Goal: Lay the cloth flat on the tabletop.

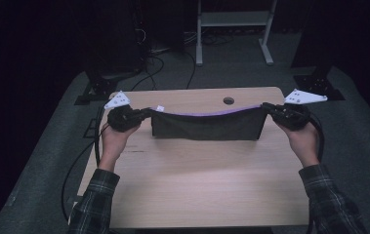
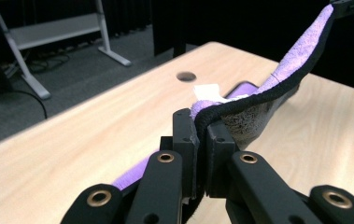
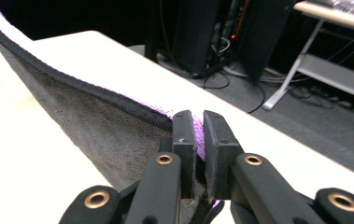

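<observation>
High view: cloth point(image 1: 207, 125) edge above table point(image 1: 192, 190)

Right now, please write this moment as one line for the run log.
left gripper: shut on towel corner | right gripper: shut on towel corner | towel: stretched between both, sagging over table | purple side faces away
</observation>
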Demonstrator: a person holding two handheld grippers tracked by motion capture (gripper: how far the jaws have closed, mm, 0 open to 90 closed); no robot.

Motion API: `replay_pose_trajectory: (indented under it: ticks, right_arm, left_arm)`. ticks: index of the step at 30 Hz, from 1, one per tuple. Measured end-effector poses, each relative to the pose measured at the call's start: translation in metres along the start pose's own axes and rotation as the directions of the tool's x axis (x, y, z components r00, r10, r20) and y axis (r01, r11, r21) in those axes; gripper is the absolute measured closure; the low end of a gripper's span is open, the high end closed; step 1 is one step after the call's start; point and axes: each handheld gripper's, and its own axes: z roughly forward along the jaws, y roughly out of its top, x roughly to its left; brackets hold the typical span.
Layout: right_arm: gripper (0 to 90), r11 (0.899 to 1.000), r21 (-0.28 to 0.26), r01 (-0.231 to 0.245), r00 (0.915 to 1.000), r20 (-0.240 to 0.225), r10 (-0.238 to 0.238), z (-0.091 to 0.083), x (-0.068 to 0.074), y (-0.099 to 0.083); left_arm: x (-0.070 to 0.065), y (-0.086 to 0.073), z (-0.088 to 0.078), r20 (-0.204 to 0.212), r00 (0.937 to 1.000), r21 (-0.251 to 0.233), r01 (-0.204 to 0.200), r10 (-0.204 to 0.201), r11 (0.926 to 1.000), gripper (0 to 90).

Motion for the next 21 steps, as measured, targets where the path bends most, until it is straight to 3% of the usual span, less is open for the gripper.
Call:
replay_pose_trajectory:
  ticks: [9, 21]
  right_arm:
    - [83.4, 0.999, 0.018, -0.028, 0.9978, -0.06, 0.029, -0.008, 0.012, -0.028]
    - [83.3, 0.994, 0.109, -0.03, 0.9909, -0.127, 0.044, -0.023, 0.038, -0.067]
  left_arm:
    - [-0.013, -0.035, -0.006, 0.029, 0.9988, 0.057, 0.038, -0.04, 0.9976, 85.3]
    - [-0.042, -0.065, -0.022, 0.074, 0.9963, 0.13, 0.034, -0.044, 0.9909, 85.2]
